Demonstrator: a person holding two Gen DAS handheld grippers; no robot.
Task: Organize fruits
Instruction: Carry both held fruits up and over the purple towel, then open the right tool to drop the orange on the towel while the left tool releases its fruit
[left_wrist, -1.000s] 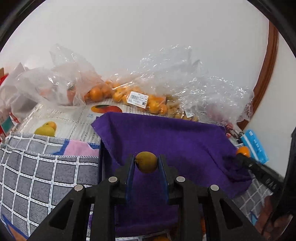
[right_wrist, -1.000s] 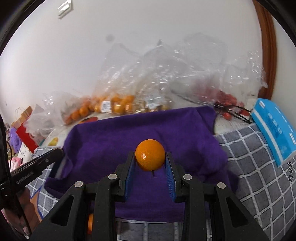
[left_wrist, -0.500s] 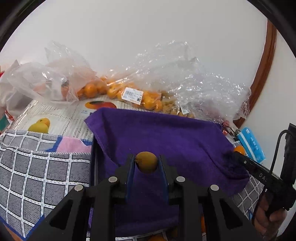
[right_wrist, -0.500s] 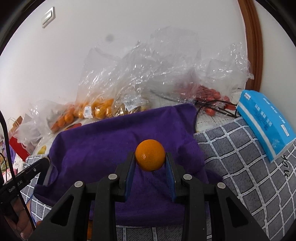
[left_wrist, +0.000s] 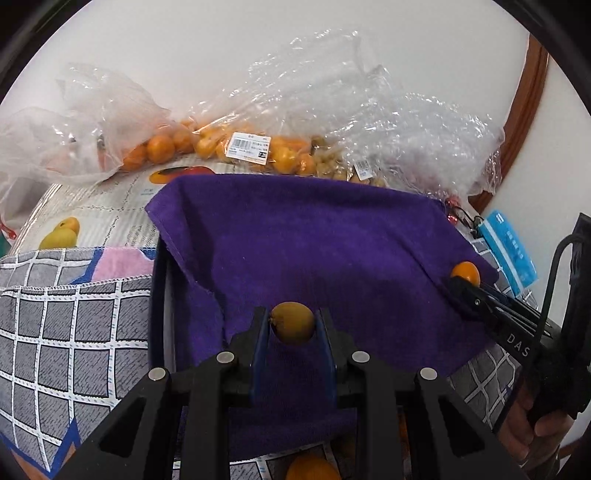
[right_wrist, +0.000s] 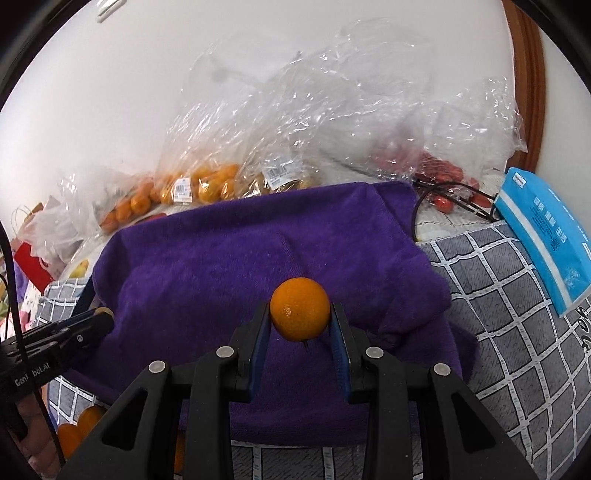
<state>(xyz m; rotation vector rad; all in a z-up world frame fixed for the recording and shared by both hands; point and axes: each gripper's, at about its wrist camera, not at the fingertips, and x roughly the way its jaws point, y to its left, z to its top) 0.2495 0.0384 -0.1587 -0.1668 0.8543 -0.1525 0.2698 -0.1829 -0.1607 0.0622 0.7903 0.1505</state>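
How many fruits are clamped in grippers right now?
2: a yellowish-brown fruit in the left gripper, an orange in the right gripper, both above the purple towel.

The purple towel drapes over a dark-rimmed container, so only a strip of its left rim shows and nothing inside can be told. Behind it, crinkled plastic bags blur their contents: the small tan fruit cannot be identified, and the price labels are too small to read. An orange fruit is cut off by the left wrist view's bottom edge. The right gripper there is mostly cut off at the frame's side, and its orange is half hidden
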